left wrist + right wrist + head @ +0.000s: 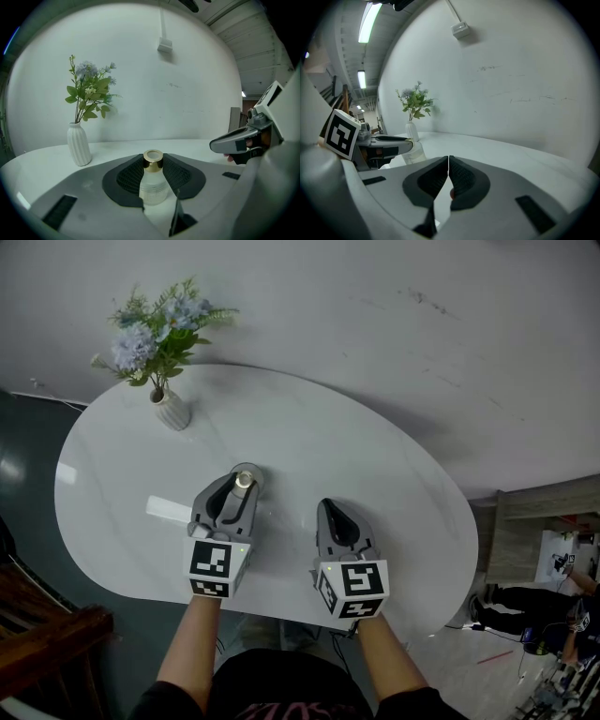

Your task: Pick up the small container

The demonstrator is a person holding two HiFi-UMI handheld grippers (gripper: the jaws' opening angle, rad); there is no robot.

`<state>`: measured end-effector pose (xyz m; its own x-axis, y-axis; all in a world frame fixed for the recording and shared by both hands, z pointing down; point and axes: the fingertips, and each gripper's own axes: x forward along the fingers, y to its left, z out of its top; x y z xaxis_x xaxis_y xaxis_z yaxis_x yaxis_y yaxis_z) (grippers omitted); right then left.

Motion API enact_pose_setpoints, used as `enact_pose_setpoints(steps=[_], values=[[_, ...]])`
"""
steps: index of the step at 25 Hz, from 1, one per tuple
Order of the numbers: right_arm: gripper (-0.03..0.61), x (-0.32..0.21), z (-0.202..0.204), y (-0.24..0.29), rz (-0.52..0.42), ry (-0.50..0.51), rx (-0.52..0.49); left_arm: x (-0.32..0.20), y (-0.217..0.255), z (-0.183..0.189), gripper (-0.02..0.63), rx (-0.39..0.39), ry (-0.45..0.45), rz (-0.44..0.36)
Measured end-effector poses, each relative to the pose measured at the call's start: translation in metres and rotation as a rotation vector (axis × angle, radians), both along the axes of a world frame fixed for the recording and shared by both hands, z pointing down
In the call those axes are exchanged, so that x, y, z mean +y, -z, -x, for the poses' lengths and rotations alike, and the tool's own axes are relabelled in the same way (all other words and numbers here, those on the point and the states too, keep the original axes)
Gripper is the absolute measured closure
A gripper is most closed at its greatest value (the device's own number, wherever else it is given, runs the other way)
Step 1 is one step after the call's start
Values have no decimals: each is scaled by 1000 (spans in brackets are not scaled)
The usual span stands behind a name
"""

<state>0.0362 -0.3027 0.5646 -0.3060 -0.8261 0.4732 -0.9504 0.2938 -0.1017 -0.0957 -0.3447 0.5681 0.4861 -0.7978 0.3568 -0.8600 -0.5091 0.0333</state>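
Note:
The small container (244, 480), a frosted glass bottle (153, 183) with a gold cap, stands upright on the white oval table (375, 465). My left gripper (242, 491) has the bottle between its jaws, and both dark pads (129, 176) touch its sides. In the right gripper view the bottle (414, 152) shows beside the left gripper's fingers (389, 140). My right gripper (335, 512) rests on the table to the right of the bottle, shut with nothing in it (448, 161).
A ribbed white vase (172, 411) with blue flowers stands at the table's far left. A flat white object (169, 510) lies just left of the left gripper. A wooden chair (47, 634) stands by the table's near left edge, and a wall runs behind the table.

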Motion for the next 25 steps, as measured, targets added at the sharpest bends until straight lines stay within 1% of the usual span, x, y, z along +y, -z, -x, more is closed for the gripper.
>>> enact_pose_setpoints(steps=[4, 8, 18, 25], values=[[511, -1, -3, 0, -2, -9, -1, 0, 0, -2, 483, -3, -7, -2], [511, -3, -4, 3, -13, -19, -6, -2, 2, -1, 485, -25, -10, -10], [512, 0, -8, 16, -46, -28, -6, 3, 16, 3, 485, -18, 0, -17], [512, 7, -15, 37, -90, -40, -6, 14, 29, 8, 485, -19, 15, -27]])
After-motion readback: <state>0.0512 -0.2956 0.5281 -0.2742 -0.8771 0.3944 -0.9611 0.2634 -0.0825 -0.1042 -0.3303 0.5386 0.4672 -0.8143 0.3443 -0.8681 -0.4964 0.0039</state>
